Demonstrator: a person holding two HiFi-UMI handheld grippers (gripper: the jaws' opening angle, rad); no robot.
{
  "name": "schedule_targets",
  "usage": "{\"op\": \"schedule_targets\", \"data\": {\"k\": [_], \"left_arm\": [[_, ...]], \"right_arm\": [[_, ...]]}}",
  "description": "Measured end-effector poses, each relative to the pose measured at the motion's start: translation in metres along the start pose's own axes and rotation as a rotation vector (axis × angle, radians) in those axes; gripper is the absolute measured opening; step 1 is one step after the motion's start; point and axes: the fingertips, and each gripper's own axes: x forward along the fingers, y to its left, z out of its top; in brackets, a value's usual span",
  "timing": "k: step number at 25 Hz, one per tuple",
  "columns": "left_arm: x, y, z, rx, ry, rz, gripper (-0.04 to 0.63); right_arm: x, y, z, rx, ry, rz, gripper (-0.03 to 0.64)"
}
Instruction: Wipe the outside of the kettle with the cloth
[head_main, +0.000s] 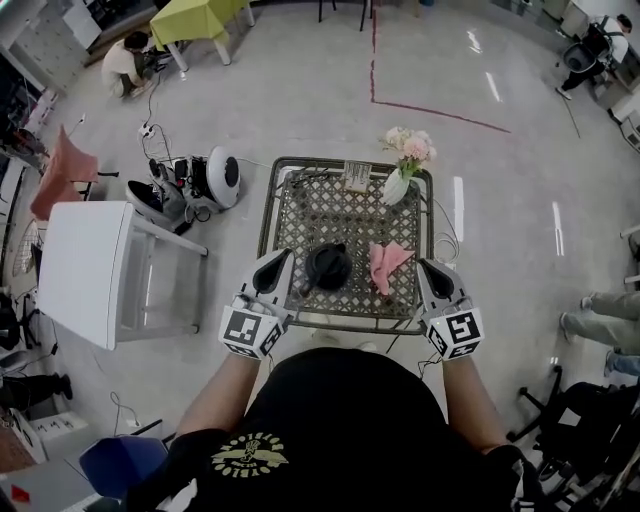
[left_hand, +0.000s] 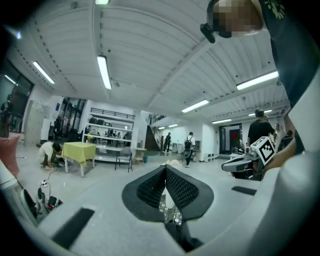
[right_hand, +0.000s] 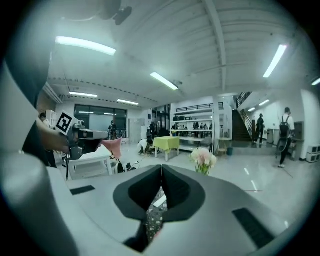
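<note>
left gripper (head_main: 286, 256) and right gripper (head_main: 423, 265) hover level, jaws closed on nothing. the kettle (head_main: 328, 266) sits at the cloth's (head_main: 387, 262) nine o'clock, so this is likely a start pose.

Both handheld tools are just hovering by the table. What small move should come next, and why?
Probably open the right gripper and lower it onto the pink cloth lying beside the kettle. Both it and the left gripper are shut and empty, so nothing can wipe yet.

No writing can be read; the yellow shirt emblem (head_main: 249, 455) and the small card (head_main: 357, 176) are too blurred.
</note>
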Motion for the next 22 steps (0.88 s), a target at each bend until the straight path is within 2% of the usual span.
{"op": "schedule_targets", "data": {"k": [4,11,15,22], "left_arm": [[-0.006,-0.005,0.045,0.027,-0.06,0.045,0.009],[-0.02,-0.018,0.106,0.117,-0.156,0.051,0.009],[-0.021,-0.012,0.113,0.12,-0.152,0.063,0.009],[-0.018,-0.007,0.102,0.107,-0.121,0.065,0.009]], "right_arm": [[-0.018,0.008,0.051,-0.055,-0.089,0.0,0.011],[-0.039,0.017,0.112,-0.117,-0.171,-0.009,0.011],[-0.041,0.021,0.123,-0.142,-0.181,-0.017,0.011],[-0.036,0.024,0.117,-0.136,-0.169,-0.012,0.011]]}}
